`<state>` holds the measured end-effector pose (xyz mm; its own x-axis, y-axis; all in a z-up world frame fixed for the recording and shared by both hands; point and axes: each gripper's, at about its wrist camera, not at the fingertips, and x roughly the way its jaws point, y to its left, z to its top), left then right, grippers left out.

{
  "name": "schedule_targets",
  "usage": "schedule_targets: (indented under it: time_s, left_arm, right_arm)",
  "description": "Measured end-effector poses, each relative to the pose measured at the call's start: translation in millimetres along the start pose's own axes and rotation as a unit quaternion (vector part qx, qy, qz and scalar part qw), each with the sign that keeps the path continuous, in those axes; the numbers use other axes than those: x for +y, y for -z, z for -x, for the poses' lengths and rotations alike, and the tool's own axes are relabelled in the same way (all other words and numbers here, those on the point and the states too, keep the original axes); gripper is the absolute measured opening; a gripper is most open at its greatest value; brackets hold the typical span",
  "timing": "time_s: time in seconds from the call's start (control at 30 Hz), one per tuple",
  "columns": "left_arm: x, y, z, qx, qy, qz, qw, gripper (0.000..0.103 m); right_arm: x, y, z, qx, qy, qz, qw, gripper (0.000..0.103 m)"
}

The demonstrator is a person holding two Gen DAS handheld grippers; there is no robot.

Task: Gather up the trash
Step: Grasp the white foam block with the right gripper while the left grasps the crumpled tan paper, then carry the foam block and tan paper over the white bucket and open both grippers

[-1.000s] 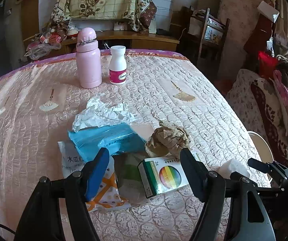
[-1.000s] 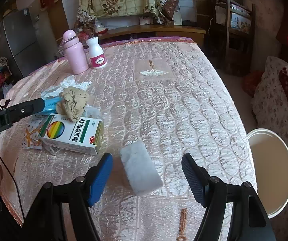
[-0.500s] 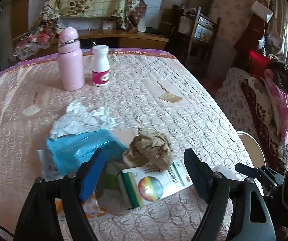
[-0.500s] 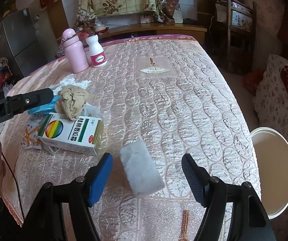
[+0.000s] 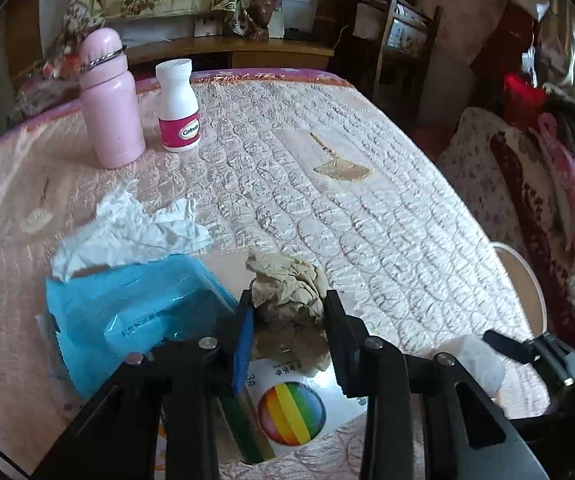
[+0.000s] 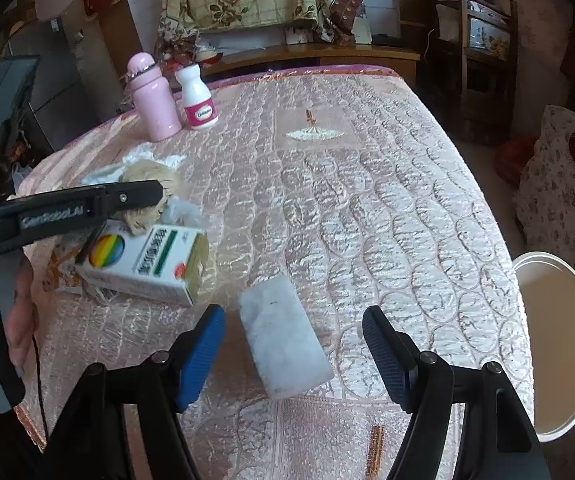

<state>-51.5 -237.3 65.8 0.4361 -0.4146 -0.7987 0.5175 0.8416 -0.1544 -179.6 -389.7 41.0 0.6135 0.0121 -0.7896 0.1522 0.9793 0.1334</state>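
Observation:
My left gripper (image 5: 289, 312) is shut on a crumpled brown paper ball (image 5: 287, 292), which sits on top of a white medicine box with a rainbow circle (image 5: 291, 412). The ball also shows in the right wrist view (image 6: 147, 184), behind the left gripper's finger. A blue plastic packet (image 5: 135, 316) and a crumpled white tissue (image 5: 131, 232) lie to the left of the ball. My right gripper (image 6: 293, 344) is open, its fingers on either side of a flat white-grey pad (image 6: 283, 340) near the table's front edge.
A pink bottle (image 5: 109, 100) and a white pill bottle (image 5: 178, 106) stand at the far side of the quilted pink tablecloth (image 5: 367, 220). A round white bin (image 6: 559, 344) stands on the floor right of the table. Chairs and a shelf stand beyond.
My left gripper has moved forward over the medicine box and closed from wide open onto the brown paper ball. The right gripper has stayed open over the white pad.

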Motion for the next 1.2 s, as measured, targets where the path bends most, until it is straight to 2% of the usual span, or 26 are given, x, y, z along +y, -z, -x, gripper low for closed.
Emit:
schedule_targets:
  time_s: [0.07,0.1,0.13,0.17,0.33,0.57,1.2]
  left_arm:
    - [0.9,-1.0,6.8,-0.009,-0.003,-0.004,0.9999,0.030]
    - [1.0,-0.8,11.6,-0.014,-0.003,-0.005,0.9999,0.030]
    - [1.5,-1.2,17.5,-0.020,-0.001,-0.004,0.9998,0.030]
    - [1.6,-1.9,23.5,-0.024,0.003,-0.003,0.9997,0.030]
    - [-6.5,-4.1,50.2,-0.054,0.017,-0.006,0.9984,0.030]
    - [-28.4,-0.8,64.5,-0.065,0.040,-0.020,0.9969,0.030]
    - [-97.7,26.6,57.8,-0.053,0.068,-0.073,0.9936,0.030]
  right_arm:
    - [1.2,1.8,-2.9,0.000,-0.005,0.001,1.000,0.074]
    - [1.1,2.6,-2.4,-0.002,-0.004,0.001,1.000,0.066]
    - [1.3,2.7,-0.9,-0.006,-0.006,0.001,1.000,0.038]
    - [1.7,2.6,0.4,-0.007,-0.009,0.003,1.000,0.032]
    - [1.6,1.2,11.7,-0.015,-0.010,0.011,1.000,0.032]
    - [-3.8,-0.1,36.3,-0.044,-0.007,0.000,0.999,0.032]
    - [-43.3,8.1,72.0,-0.070,0.033,-0.027,0.997,0.032]
